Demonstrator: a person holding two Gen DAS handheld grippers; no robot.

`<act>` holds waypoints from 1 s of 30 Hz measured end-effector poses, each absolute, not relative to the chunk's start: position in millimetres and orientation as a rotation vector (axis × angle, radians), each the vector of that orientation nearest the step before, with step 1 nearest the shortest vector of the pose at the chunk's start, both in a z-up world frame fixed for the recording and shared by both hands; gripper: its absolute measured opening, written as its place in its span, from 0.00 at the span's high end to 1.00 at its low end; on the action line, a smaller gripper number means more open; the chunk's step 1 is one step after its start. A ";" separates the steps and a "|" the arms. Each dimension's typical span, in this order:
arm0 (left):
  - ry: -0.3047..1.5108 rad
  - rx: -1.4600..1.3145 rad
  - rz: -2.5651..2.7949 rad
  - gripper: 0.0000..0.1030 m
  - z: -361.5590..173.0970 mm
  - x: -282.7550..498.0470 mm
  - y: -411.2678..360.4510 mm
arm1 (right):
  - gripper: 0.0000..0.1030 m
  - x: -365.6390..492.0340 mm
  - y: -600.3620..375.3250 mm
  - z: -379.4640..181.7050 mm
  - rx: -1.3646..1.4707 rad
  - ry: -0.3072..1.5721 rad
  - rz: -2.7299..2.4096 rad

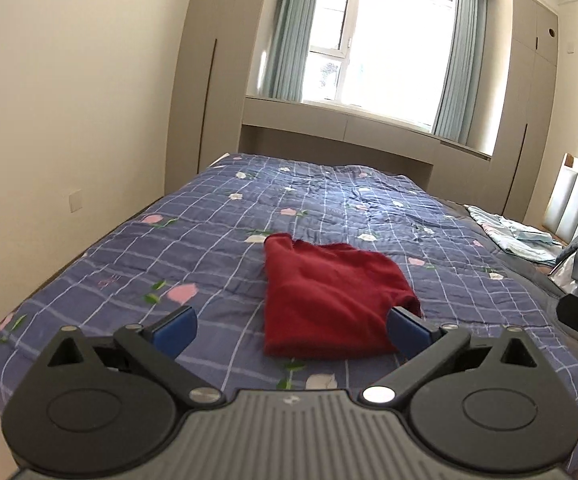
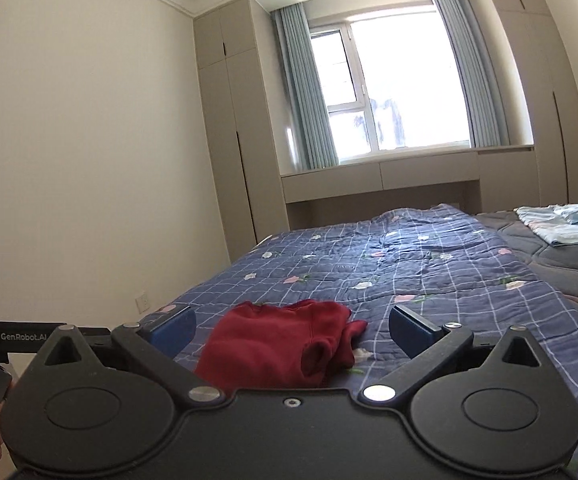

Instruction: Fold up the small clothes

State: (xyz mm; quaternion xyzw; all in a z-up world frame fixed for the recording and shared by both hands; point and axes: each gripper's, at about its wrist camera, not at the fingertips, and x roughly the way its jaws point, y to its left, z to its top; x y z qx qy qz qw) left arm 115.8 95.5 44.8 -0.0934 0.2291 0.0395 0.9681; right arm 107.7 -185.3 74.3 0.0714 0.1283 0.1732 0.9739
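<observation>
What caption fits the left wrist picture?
Open left hand-held gripper above a folded red garment on the blue checked quilt.

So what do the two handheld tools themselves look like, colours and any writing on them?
Both match: matte black linkage arms with round black hubs and silver pivot bolts, ending in blue pads. The left tool has a grey ribbed base; the right tool has a smooth black one. White "GenRobot.AI" lettering marks the left tool's side, seen from the right wrist.

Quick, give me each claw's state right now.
Left claw: open, holding nothing; red garment lies free on the bed.
Right claw: open, holding nothing.
</observation>
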 end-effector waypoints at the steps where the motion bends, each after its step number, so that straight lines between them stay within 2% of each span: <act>1: 0.460 -0.188 0.087 0.00 41.1 109.4 95.4 | 0.01 100.7 -185.4 71.2 0.138 0.260 0.346; 12: 0.484 -0.170 0.106 0.00 10.1 67.1 90.5 | 0.01 57.2 -178.7 39.1 0.112 0.303 0.337; 30: 0.496 -0.196 0.121 0.00 6.7 63.5 94.2 | 0.01 53.2 -176.9 36.8 0.104 0.304 0.326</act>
